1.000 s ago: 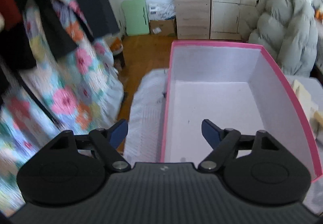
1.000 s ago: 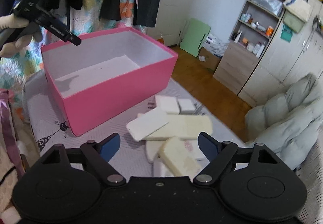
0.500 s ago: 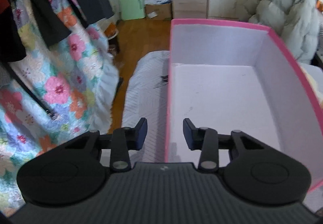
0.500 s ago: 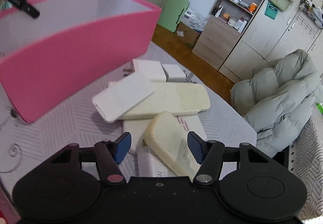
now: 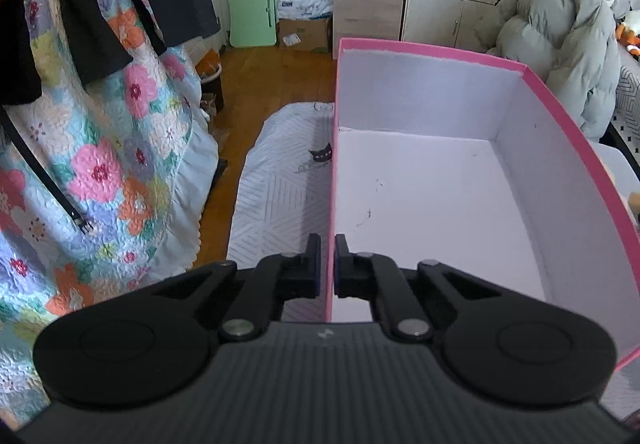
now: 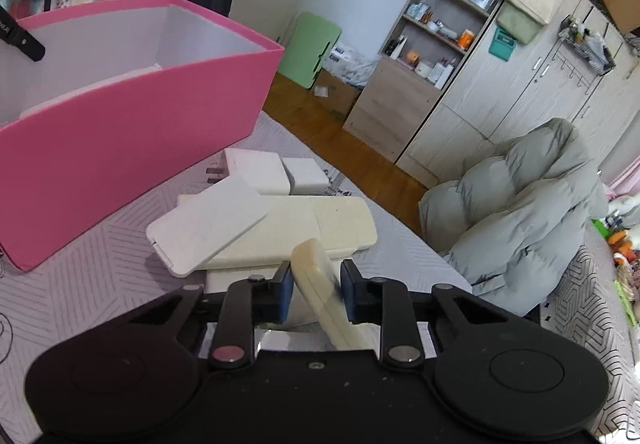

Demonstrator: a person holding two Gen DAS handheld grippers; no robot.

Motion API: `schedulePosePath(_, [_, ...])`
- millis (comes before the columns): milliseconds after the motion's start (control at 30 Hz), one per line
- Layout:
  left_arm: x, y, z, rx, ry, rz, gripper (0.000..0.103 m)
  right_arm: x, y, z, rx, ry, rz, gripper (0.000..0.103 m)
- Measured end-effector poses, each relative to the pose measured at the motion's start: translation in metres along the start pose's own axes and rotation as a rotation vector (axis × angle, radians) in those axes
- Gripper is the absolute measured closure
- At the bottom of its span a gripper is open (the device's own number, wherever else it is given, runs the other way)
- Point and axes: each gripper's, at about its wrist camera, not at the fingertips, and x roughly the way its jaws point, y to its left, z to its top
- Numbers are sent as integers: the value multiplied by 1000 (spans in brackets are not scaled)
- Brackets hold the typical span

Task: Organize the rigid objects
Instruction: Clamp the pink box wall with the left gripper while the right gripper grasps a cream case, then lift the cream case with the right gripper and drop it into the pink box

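Remote [image 6: 320, 276] lies cream and tilted between the right gripper [image 6: 316, 290] jaws, clenched on it, long axis running back toward the camera; box [image 6: 132, 132] stands up-left of it, past the white pile; left gripper [image 5: 326, 264] pinches the box's near wall; only its view shows the bare floor inside.

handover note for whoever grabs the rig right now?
Left tool: shut on the pink box wall, one finger inside, one outside.
Right tool: shut on a cream remote, which looks tilted.
Pile beside the box: white slab over a long cream remote, two white adapters behind.
Done: nothing seen in the box.
Left: drop in the held remote, then the rest.
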Motion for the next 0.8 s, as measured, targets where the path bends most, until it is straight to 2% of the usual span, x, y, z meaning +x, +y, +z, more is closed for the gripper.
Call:
schedulePosePath(100, [3, -3, -1, 13, 1, 9, 100, 10, -2, 1, -10, 25, 39, 71])
schedulePosePath(200, [5, 0, -1, 0, 11, -12, 101, 23, -4, 0, 17, 55, 57, 64])
schedulePosePath(300, [6, 11, -1, -54, 14, -51, 100, 35, -24, -3, 146, 52, 83, 62])
schedulePosePath(333, [5, 11, -2, -52, 11, -46, 100, 36, -31, -3, 187, 56, 82, 72])
schedulePosePath(400, [4, 7, -4, -38, 4, -31, 100, 34, -44, -2, 264, 48, 100, 102])
schedulePosePath(467, [4, 4, -4, -24, -3, -20, 101, 27, -51, 2, 318, 24, 101, 102])
schedulePosePath(533, [4, 2, -5, -15, -5, -16, 101, 19, -51, 7, 311, -3, 94, 102])
schedulePosePath(633, [3, 2, -6, -17, -3, -24, 101, 11, -50, 11, 270, 0, 165, 102])
schedulePosePath(700, [3, 3, -7, -19, -4, -28, 101, 7, -55, 8, 252, -22, 185, 95])
schedulePosePath(733, [3, 4, -7, -26, -5, -35, 100, 6, -61, 6, 256, -26, 205, 88])
schedulePosePath(767, [3, 4, -7, -25, -5, -37, 100, 5, -69, 3, 277, -32, 212, 78])
schedulePosePath(800, [3, 4, -7, -22, -8, -35, 101, 6, -78, -1, 296, -24, 210, 62])
